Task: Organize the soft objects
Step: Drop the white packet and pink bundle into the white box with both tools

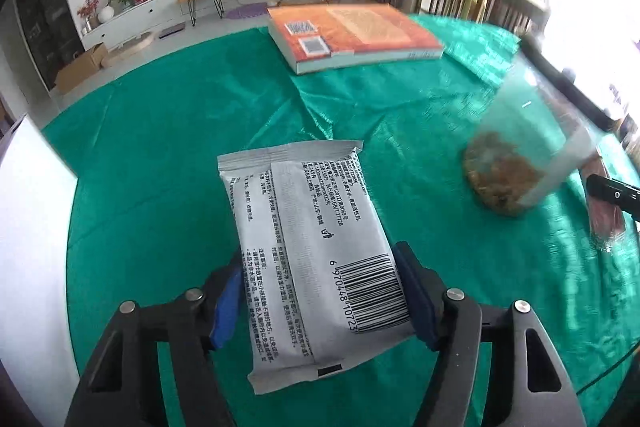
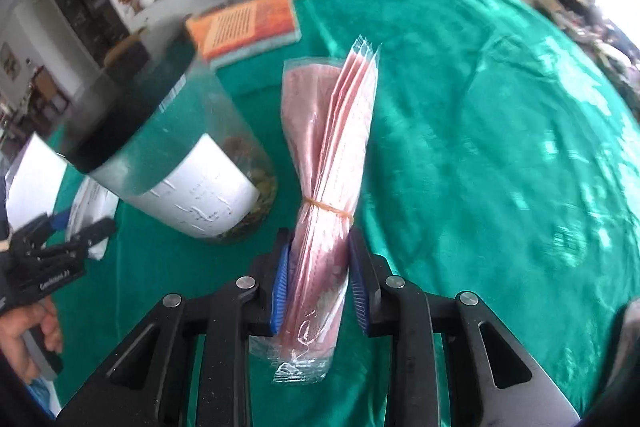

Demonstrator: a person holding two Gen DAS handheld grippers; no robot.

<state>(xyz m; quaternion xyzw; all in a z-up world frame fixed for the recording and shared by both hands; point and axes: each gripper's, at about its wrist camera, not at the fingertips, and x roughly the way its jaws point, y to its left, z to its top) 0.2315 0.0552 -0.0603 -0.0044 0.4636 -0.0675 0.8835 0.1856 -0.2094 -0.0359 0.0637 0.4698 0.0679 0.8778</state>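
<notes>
the right gripper [image 2: 318,283] is pinched tight on a banded bundle of pink masks [image 2: 326,163] in clear wrap, just right of the clear jar [image 2: 188,171]; the bundle sticks out edge-up past the pads, lifted off the green tablecloth [image 2: 500,147], likely so it can be carried without fanning out.

left of the jar, the left gripper [image 1: 320,291] has its blue pads against the long sides of a grey wipes pack [image 1: 308,247]. the pack is gripped near its barcode end, probably to keep the soft pouch from sagging. whether it has left the cloth i cannot tell.

the jar itself stands between the two grippers, dried bits at its bottom, black lid on top.

beyond the jar, near the table's far edge, lies an orange book [image 1: 352,35], flat and untouched.
</notes>
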